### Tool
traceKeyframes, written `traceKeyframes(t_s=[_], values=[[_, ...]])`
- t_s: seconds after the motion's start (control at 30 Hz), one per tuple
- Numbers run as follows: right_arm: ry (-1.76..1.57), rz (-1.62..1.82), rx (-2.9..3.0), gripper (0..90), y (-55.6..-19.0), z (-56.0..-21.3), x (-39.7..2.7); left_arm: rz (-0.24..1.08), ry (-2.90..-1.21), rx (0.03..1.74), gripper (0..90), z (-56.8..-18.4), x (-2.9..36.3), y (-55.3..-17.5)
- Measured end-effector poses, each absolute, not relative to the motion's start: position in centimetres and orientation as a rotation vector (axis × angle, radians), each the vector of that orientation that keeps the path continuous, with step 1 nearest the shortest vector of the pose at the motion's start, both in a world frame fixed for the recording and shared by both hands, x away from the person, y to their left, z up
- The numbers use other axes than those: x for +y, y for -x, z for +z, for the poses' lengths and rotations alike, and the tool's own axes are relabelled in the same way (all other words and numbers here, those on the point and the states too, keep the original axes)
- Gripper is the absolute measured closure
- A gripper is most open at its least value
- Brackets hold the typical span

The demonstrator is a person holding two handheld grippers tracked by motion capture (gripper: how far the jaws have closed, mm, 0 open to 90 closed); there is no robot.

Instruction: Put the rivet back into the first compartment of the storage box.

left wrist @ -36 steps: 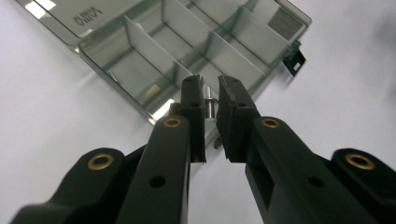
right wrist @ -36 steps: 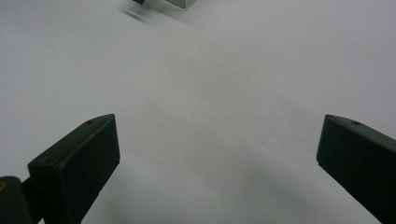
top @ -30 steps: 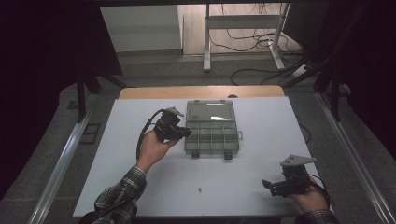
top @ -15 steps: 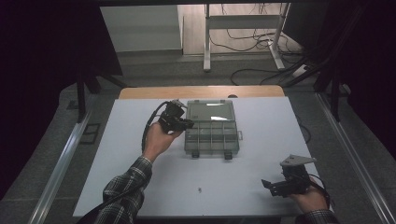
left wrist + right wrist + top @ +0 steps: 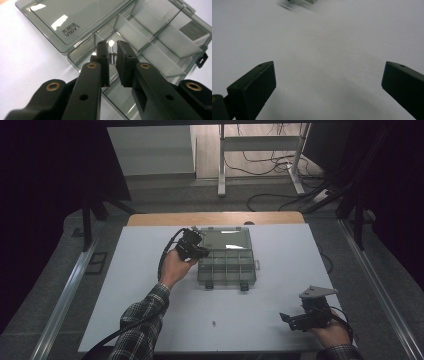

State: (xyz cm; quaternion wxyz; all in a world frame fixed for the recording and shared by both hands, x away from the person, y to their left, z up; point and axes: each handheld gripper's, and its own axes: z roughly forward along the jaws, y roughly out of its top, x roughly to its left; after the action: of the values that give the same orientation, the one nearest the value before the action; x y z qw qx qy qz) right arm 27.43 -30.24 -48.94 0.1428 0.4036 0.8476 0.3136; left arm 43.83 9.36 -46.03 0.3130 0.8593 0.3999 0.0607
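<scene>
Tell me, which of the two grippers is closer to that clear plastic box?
Left. The left gripper is at the clear plastic box's left edge, jaws over a compartment; the right gripper rests near the table's front edge, well apart.

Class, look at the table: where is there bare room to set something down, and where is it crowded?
Free: the white table left of the sleeve, and the stretch between the organiser box and the right hand-held gripper, apart from one small screw. Crowded: the box's left edge, where the left hand-held gripper holds a small metal part.
</scene>
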Motion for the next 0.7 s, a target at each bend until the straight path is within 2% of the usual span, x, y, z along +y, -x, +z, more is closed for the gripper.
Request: traceKeyframes(t_s=[0.27, 0.37, 0.7], values=[[-1.163, 0.905, 2.451, 0.0, -27.4, -49.0, -30.2, 0.106, -2.252, 1.077, 80.8, -47.5, 9.6, -44.4], [-1.163, 0.906, 2.451, 0.0, -27.4, -49.0, -30.2, 0.108, -2.233, 1.074, 71.0, -47.4, 9.6, -44.4], [-1.161, 0.897, 2.454, 0.0, -27.4, -49.0, -30.2, 0.119, -2.235, 1.071, 49.3, -46.7, 9.7, -43.7]])
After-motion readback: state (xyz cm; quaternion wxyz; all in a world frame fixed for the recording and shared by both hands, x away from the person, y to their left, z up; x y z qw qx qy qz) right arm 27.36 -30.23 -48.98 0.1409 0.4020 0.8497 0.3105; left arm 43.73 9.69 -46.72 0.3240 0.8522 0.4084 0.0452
